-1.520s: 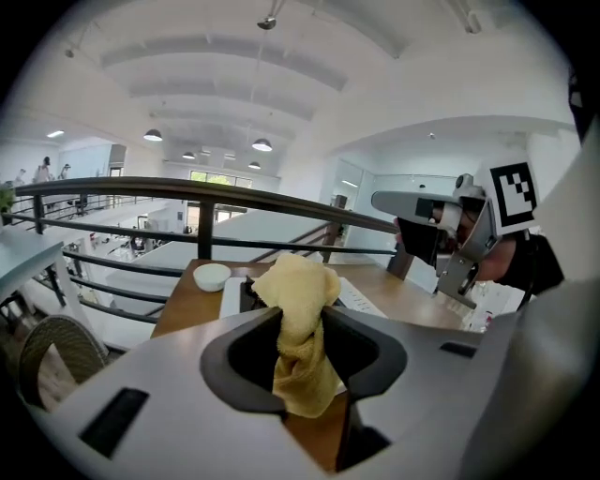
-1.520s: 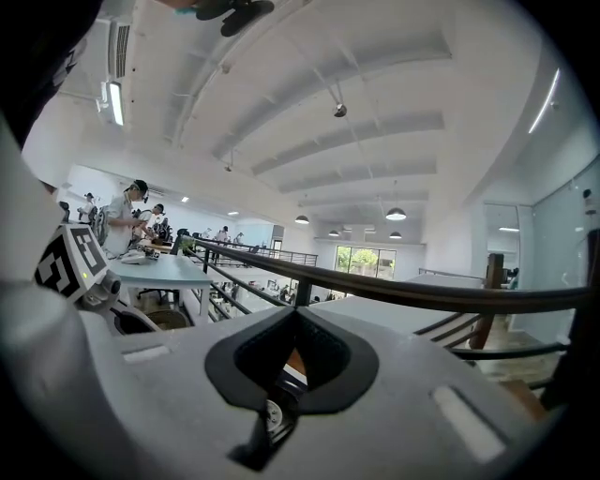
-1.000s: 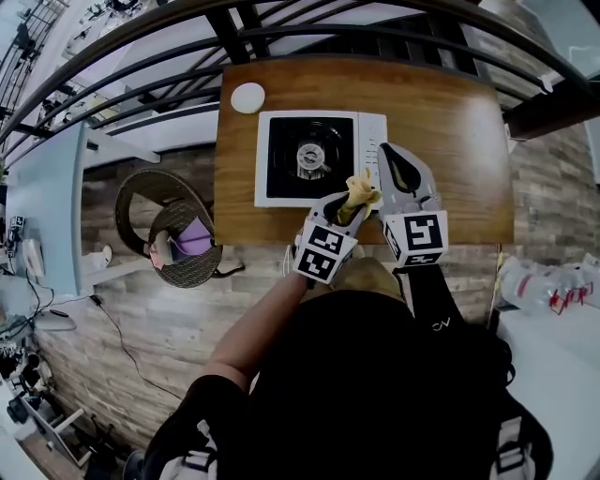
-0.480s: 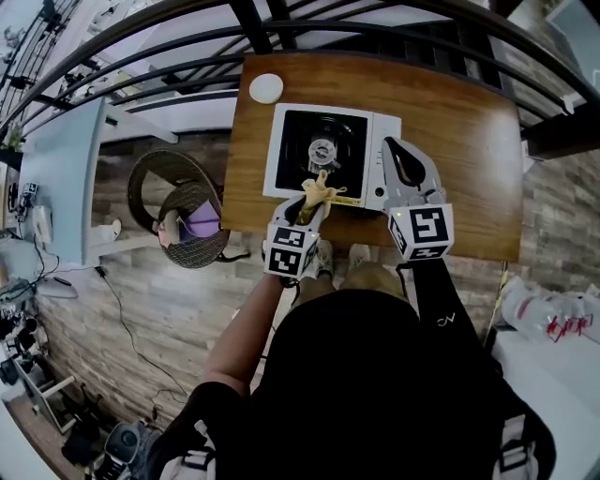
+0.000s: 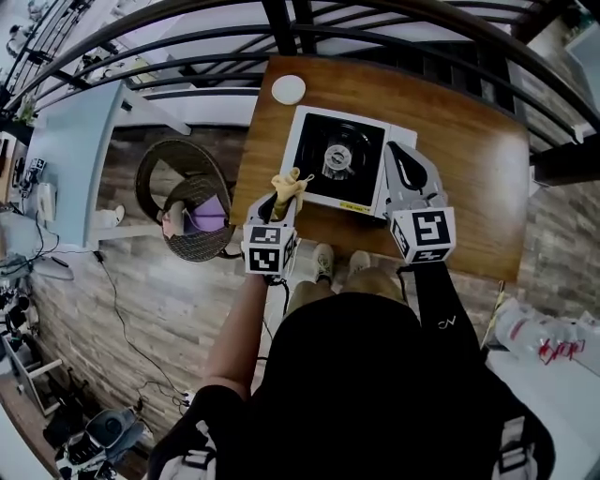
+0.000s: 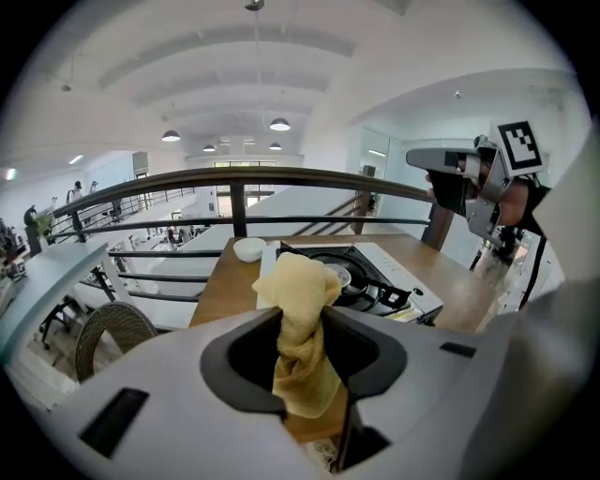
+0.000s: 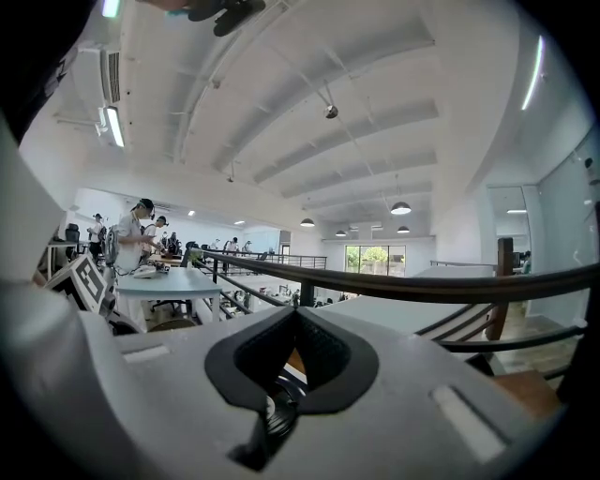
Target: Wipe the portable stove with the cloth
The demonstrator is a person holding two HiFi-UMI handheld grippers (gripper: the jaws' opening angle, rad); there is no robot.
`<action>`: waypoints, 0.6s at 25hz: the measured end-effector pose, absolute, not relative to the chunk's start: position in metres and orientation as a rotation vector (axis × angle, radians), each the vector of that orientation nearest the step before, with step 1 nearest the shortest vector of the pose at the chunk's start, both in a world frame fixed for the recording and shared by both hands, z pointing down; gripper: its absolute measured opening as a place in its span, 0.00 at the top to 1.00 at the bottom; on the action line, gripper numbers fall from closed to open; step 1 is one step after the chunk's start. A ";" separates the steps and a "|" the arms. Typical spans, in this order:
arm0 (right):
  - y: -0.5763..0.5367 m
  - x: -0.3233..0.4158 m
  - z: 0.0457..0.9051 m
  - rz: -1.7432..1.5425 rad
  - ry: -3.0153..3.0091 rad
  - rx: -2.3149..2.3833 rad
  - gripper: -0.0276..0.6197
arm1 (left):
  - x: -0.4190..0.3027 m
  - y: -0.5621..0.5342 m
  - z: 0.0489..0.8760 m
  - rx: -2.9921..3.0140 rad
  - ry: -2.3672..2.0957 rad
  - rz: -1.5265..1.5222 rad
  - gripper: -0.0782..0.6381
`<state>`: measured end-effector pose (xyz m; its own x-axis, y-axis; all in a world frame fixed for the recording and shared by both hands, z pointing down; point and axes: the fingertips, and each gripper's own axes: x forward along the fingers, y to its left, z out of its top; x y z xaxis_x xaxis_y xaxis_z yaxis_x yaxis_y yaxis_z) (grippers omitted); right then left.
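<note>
The portable stove (image 5: 339, 164), white with a black top and a round burner, lies on the wooden table (image 5: 469, 150). My left gripper (image 5: 279, 199) is shut on a bunched yellow cloth (image 5: 286, 184), held at the stove's front left corner, just off its left edge. In the left gripper view the cloth (image 6: 298, 286) stands up between the jaws, with the stove (image 6: 375, 277) beyond it. My right gripper (image 5: 399, 161) is over the stove's right side, covering the control panel. In the right gripper view its jaw tips (image 7: 295, 314) meet with nothing held.
A small white bowl (image 5: 288, 90) sits at the table's far left corner. Dark railing bars (image 5: 309, 19) run along the far edge. A wicker chair (image 5: 183, 211) stands on the floor to the left of the table. A light blue table (image 5: 70, 150) is further left.
My left gripper has carried the cloth leftward, from the stove's front right part to its front left corner. The right gripper has stayed at the stove's right side.
</note>
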<state>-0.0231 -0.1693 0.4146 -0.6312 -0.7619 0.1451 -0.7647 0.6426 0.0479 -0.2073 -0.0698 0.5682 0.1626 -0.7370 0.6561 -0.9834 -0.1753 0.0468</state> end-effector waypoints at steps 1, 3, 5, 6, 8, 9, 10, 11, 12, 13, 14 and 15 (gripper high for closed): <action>-0.170 -0.019 0.415 0.031 -2.703 1.276 0.95 | -0.202 -0.075 0.562 1.993 -1.634 0.675 0.71; -0.171 -0.009 0.413 0.032 -2.688 1.303 0.95 | -0.189 -0.089 0.543 2.041 -1.654 0.621 0.71; -0.174 -0.002 0.405 0.017 -2.679 1.332 0.95 | -0.178 -0.108 0.514 2.109 -1.686 0.562 0.71; -0.175 0.000 0.400 0.004 -2.677 1.345 0.95 | -0.174 -0.118 0.499 2.145 -1.701 0.534 0.71; -0.177 0.006 0.389 -0.023 -2.674 1.371 0.95 | -0.166 -0.136 0.472 2.208 -1.730 0.490 0.71; -0.178 0.010 0.384 -0.031 -2.675 1.386 0.95 | -0.162 -0.144 0.460 2.236 -1.745 0.470 0.71; -0.180 0.014 0.380 -0.036 -2.676 1.401 0.95 | -0.158 -0.151 0.447 2.262 -1.764 0.444 0.71; -0.181 0.019 0.375 -0.039 -2.679 1.416 0.95 | -0.154 -0.158 0.434 2.288 -1.784 0.412 0.71; -0.183 0.023 0.371 -0.044 -2.681 1.430 0.95 | -0.151 -0.164 0.420 2.314 -1.805 0.376 0.71; -0.184 0.027 0.366 -0.052 -2.683 1.443 0.95 | -0.147 -0.169 0.406 2.340 -1.826 0.340 0.71; -0.185 0.031 0.362 -0.065 -2.684 1.453 0.95 | -0.143 -0.172 0.393 2.364 -1.847 0.308 0.71; -0.186 0.035 0.358 -0.082 -2.685 1.460 0.95 | -0.139 -0.175 0.382 2.386 -1.867 0.284 0.71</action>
